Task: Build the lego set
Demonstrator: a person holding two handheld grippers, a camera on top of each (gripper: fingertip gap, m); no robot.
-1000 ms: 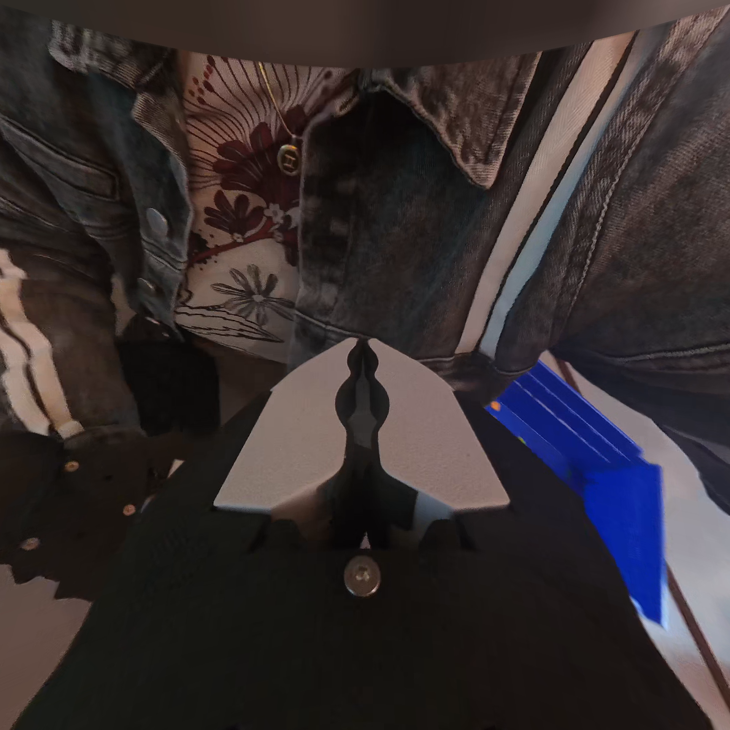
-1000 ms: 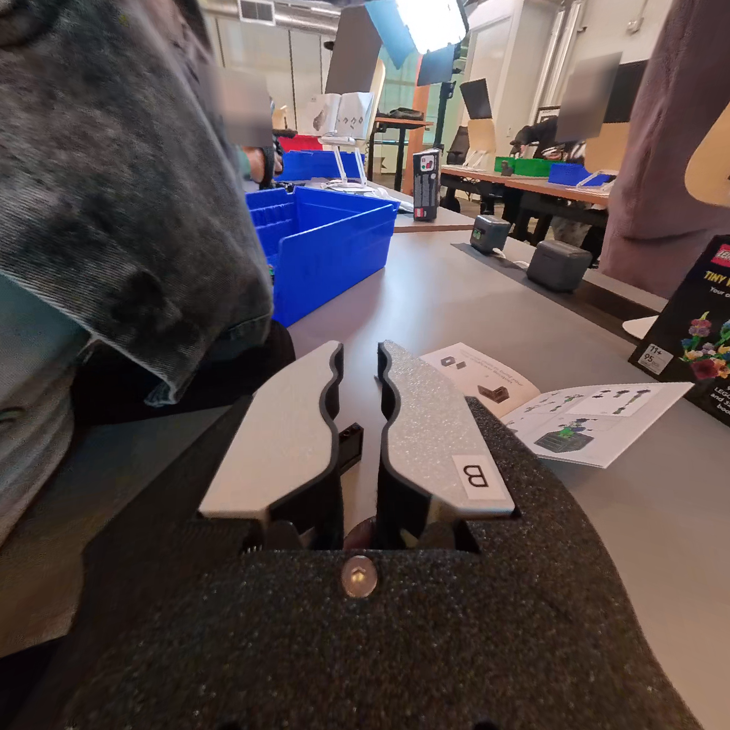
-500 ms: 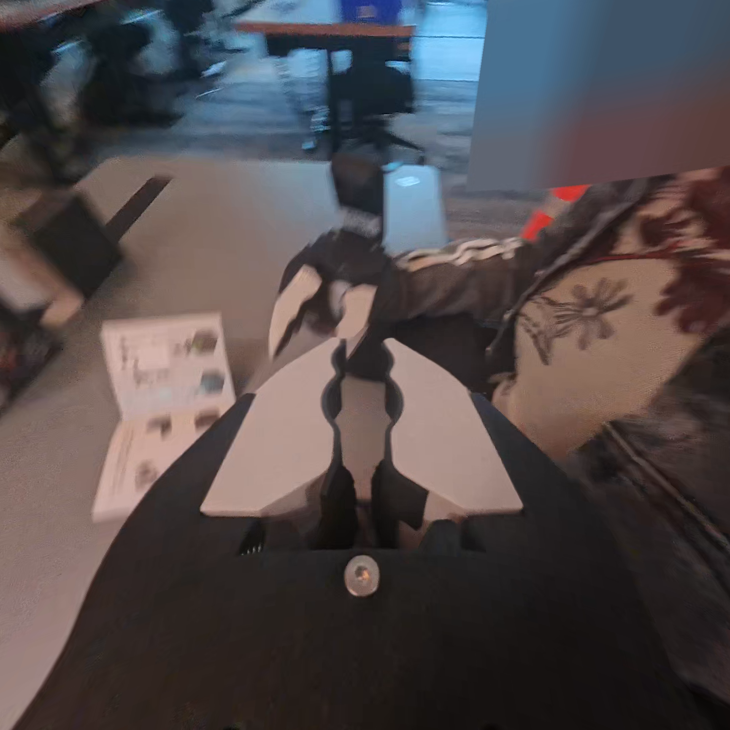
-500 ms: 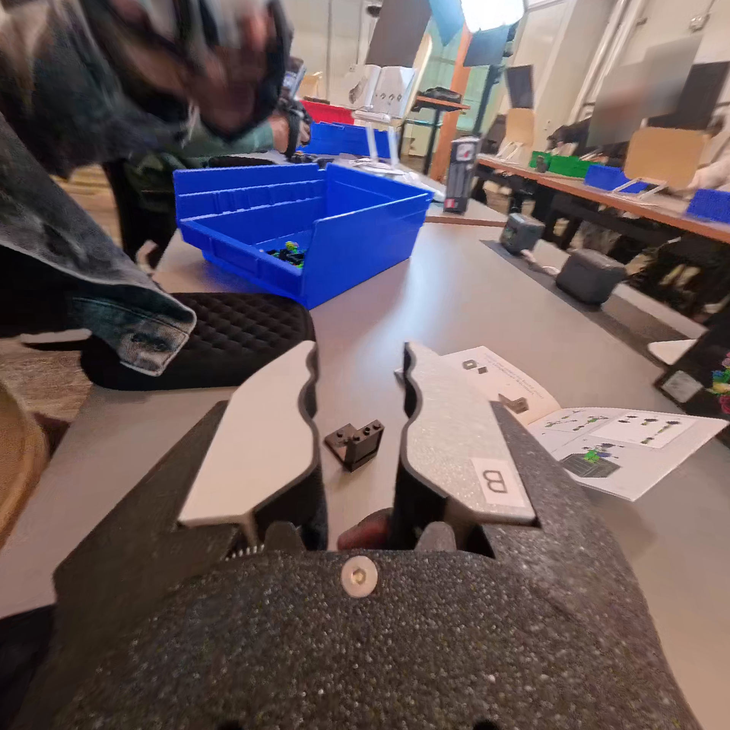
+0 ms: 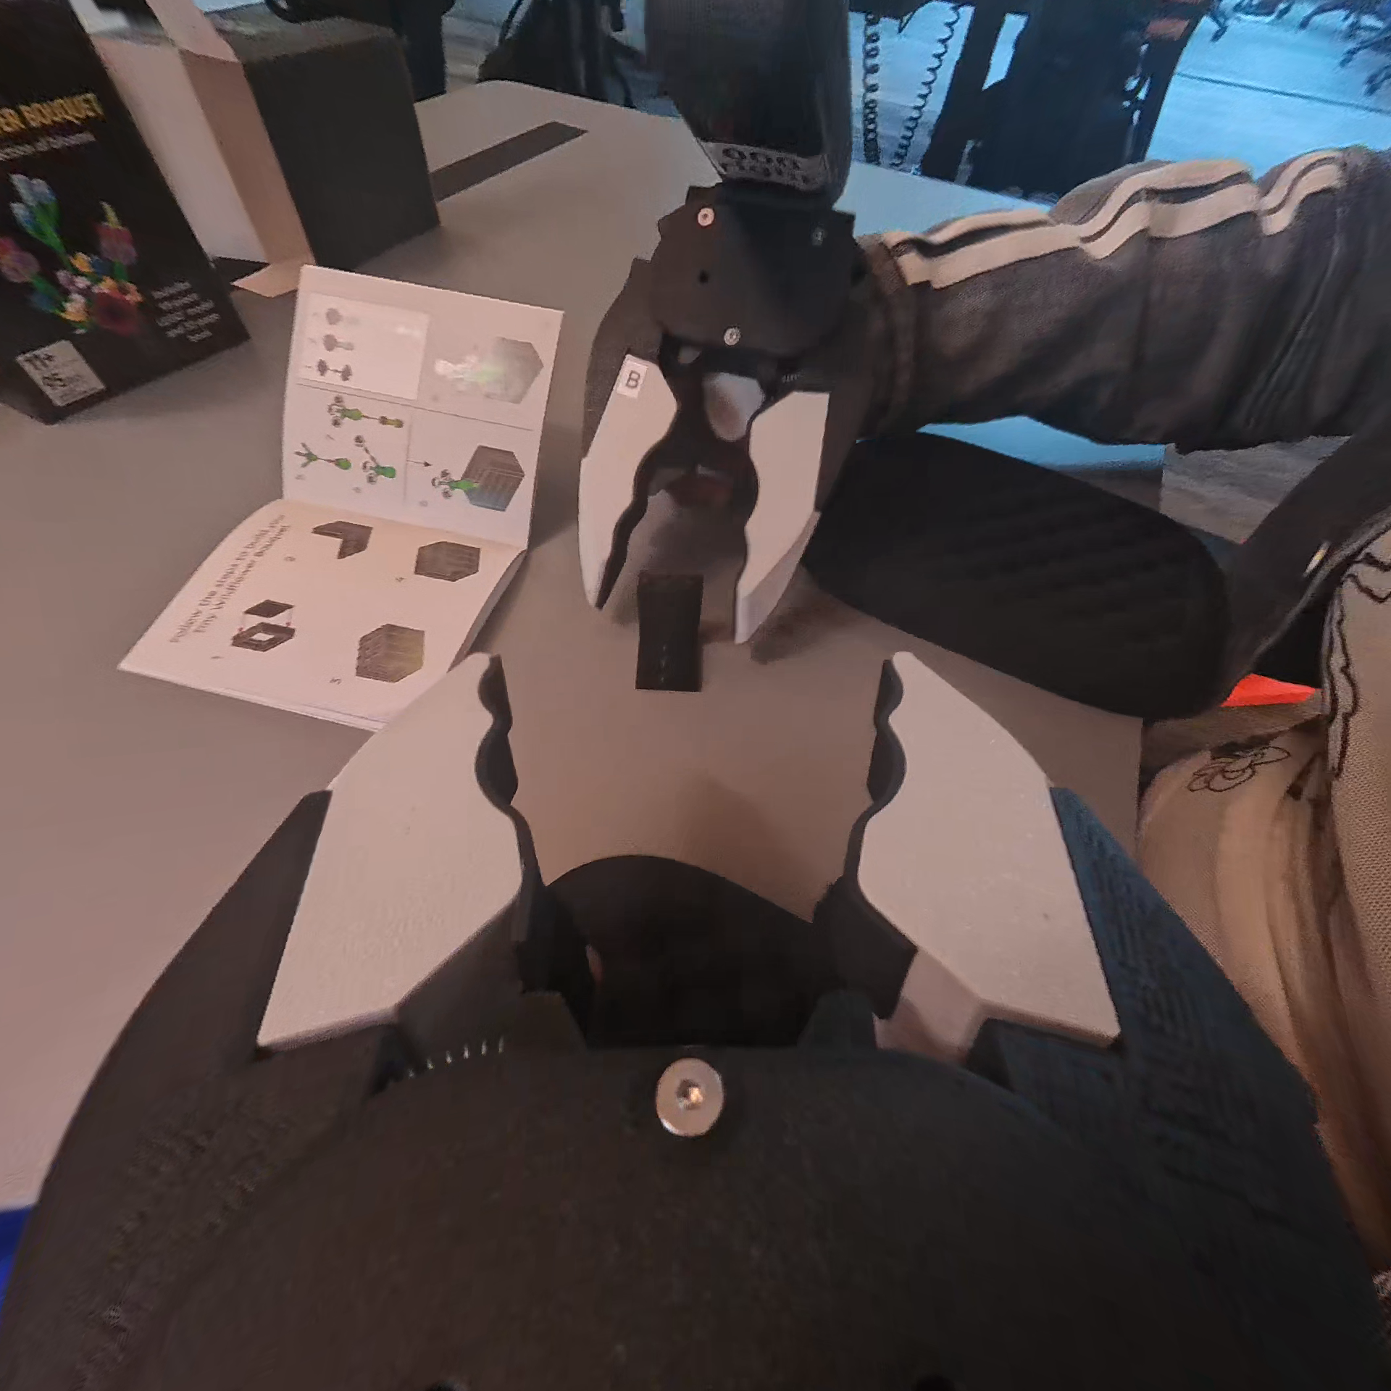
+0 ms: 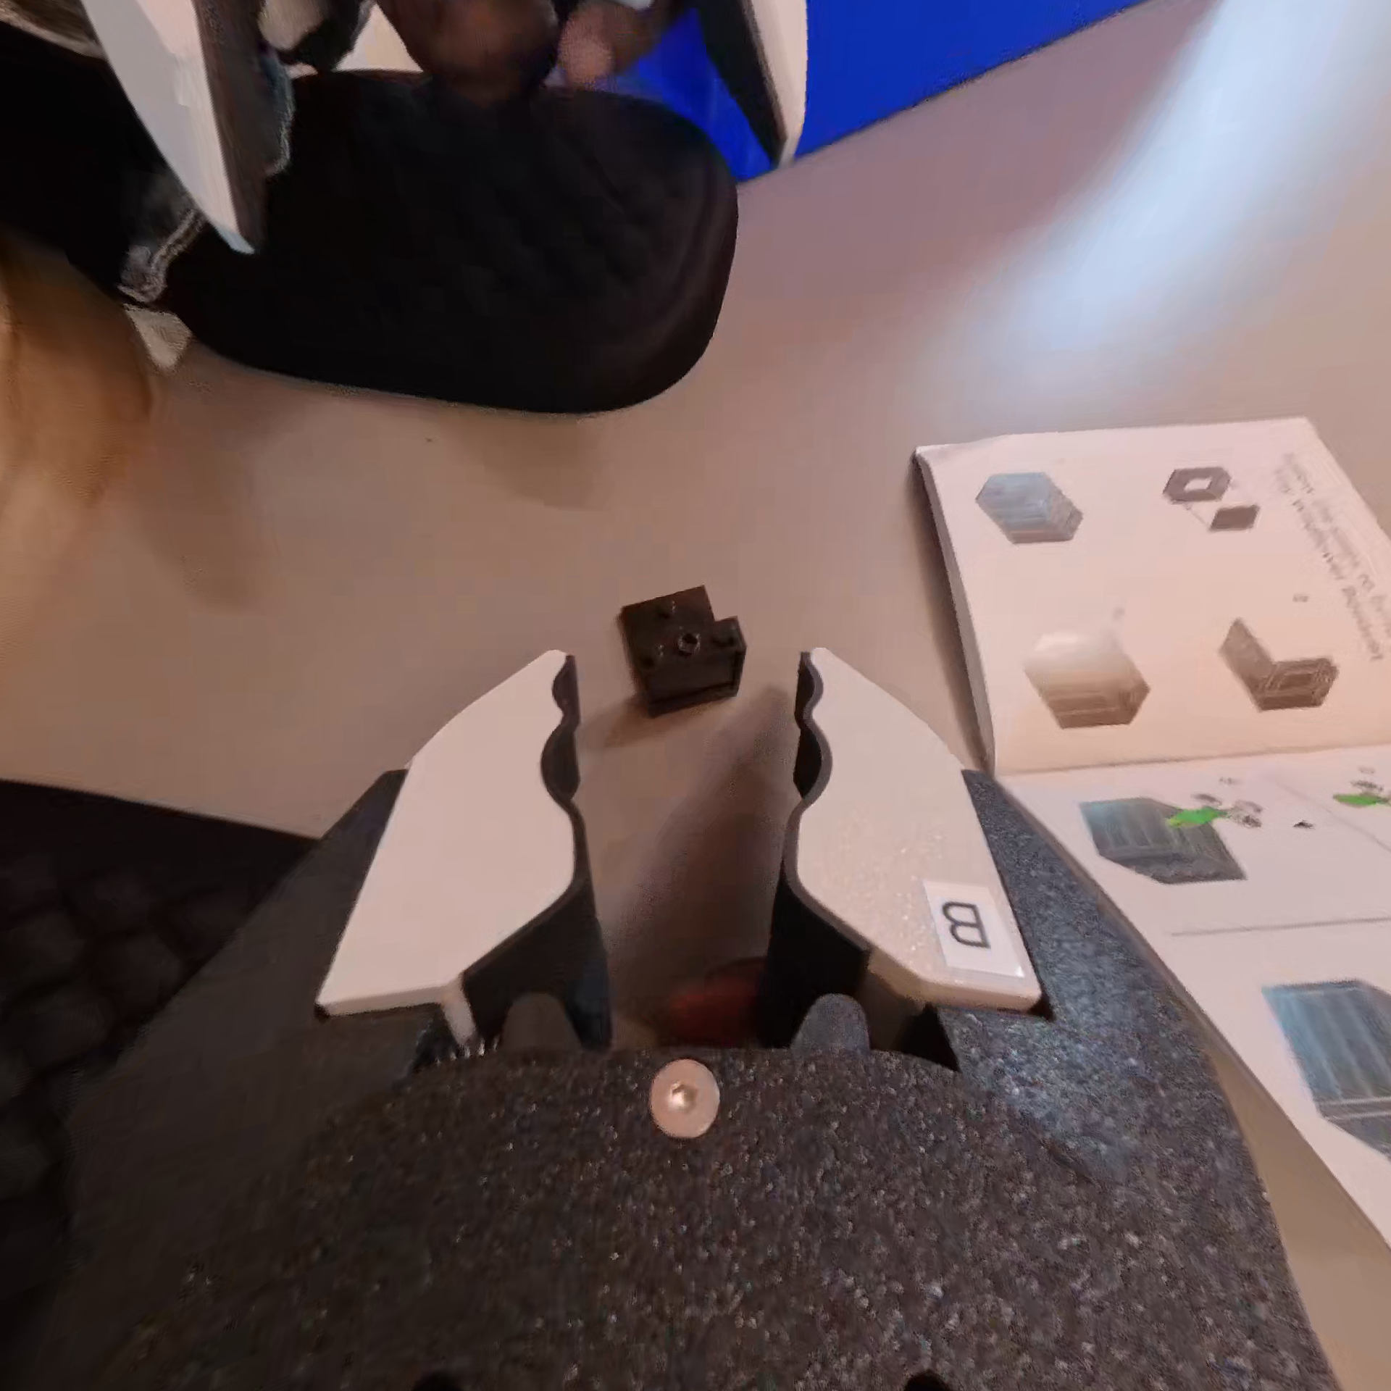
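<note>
Both sets of jaws empty and spread. My right gripper (image 6: 683,681) hangs low over the grey bench (image 6: 376,527), tips down, with the small black L-shaped plastic Lego assembly (image 6: 681,656) lying loose on the bench just beyond the tips and roughly centred on the gap; nothing touches it. In the left wrist view the same black piece (image 5: 670,640) sits between the right gripper's tips and my left gripper (image 5: 689,696), which faces it from the opposite side with jaws wider apart. Judgement: the piece is parked flat in clear space so either gripper can close on it square, and the two grippers are set head to head so one can steady while the other picks; the right looks nearer to a grasp. The open white instruction booklet (image 5: 354,527) lies just left of the piece in the left view, pages up, likely kept close for checking the step. Far left stands the black cardboard set box with flower artwork (image 5: 83,248), upright. A black quilted pad (image 6: 467,248) lies on the bench beyond the piece in the right view, with the blue plastic bin (image 6: 865,68) behind it. Bench surface smooth, matte grey, with soft glare at far right. Room beyond is blurred: dark furniture legs, a coiled cable.
</note>
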